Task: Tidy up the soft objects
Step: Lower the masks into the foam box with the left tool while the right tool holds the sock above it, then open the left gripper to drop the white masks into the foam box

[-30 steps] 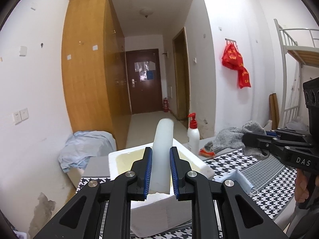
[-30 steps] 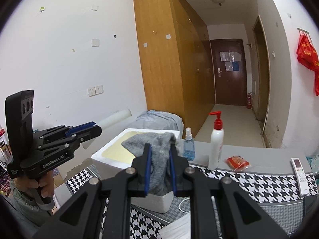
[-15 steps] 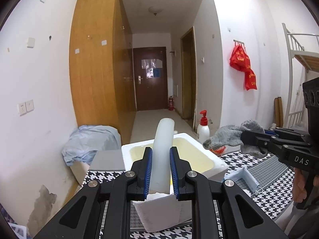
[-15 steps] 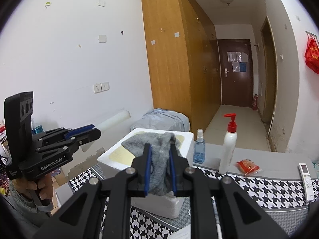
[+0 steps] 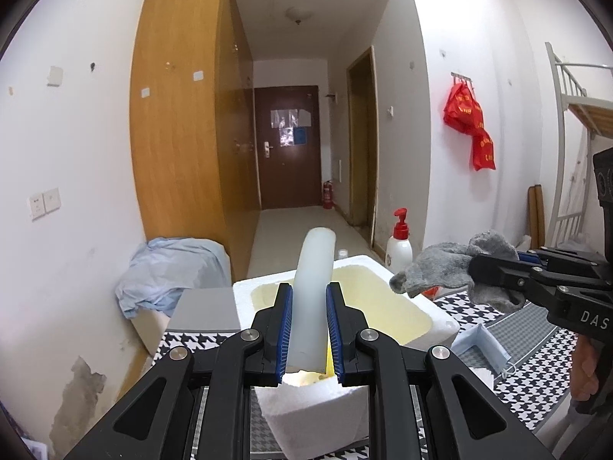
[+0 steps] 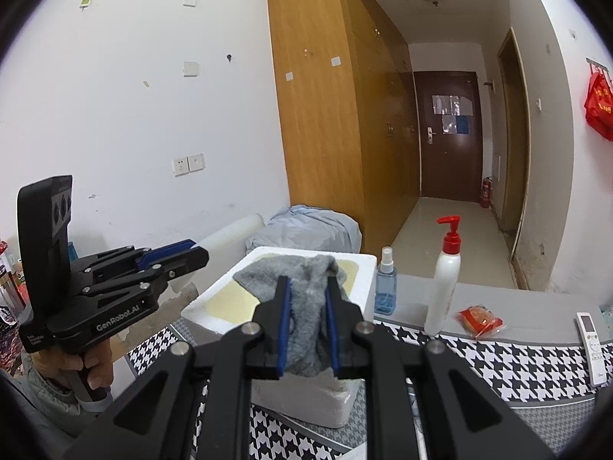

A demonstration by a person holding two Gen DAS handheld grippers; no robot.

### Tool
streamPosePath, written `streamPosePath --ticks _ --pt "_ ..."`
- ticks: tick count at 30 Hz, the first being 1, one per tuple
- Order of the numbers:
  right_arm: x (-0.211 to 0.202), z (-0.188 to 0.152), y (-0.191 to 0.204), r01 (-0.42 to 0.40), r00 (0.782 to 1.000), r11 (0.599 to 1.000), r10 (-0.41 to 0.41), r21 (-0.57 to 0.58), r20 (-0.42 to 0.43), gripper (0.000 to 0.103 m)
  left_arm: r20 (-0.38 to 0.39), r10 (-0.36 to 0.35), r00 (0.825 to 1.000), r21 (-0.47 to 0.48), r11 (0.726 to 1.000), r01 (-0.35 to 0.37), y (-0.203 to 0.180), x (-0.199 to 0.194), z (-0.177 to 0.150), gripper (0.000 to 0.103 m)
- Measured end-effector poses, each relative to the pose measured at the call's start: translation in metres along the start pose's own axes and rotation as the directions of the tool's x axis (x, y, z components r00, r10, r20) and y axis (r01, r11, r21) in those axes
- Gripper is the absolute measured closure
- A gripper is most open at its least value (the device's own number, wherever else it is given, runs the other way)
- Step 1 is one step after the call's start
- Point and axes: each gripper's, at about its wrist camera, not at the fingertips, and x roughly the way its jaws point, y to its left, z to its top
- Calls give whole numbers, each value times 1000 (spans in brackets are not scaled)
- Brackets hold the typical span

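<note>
My left gripper is shut on a pale white foam tube that sticks forward over the near corner of a white foam box with a yellowish inside. My right gripper is shut on a grey sock, held above the same foam box. In the left wrist view the right gripper comes in from the right, with the grey sock hanging off its tip above the box's right rim. In the right wrist view the left gripper reaches in from the left with the foam tube.
The box rests on a black-and-white houndstooth cloth. Behind it stand a blue spray bottle and a white pump bottle. A red packet and a remote lie to the right. A blue face mask lies right of the box.
Both grippers have drifted sideways with their loads; the box now sits more centred under them and the sock has come closer over its right rim. Both grips are unchanged.
</note>
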Motion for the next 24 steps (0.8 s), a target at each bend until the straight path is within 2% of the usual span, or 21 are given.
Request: streamPosePath --ticks 12,18,19,20,21,22,24 --pt "8 0 -2 54 998 998 -54 13 -19 83 -35 -49 998 1 999 49 3 30 2 83" --pt "7 1 -7 70 997 997 -70 24 -17 83 -56 -61 997 12 998 62 7 39 1 78" --pt "9 1 -7 71 997 997 -71 26 -19 83 -58 -56 997 12 998 56 7 39 0 70" --pt "9 1 -8 72 997 997 -72 27 -21 83 -57 -48 997 10 999 49 9 39 1 52" --pt "10 0 -8 72 997 997 -71 28 -22 83 -53 -42 998 7 999 43 10 38 0 42" --pt "11 1 -8 69 997 997 -68 29 -23 83 -44 -38 998 2 999 38 12 37 1 26" --pt "11 1 -7 66 998 997 -66 29 -24 83 -17 -24 1000 -12 1000 24 15 31 1 18"
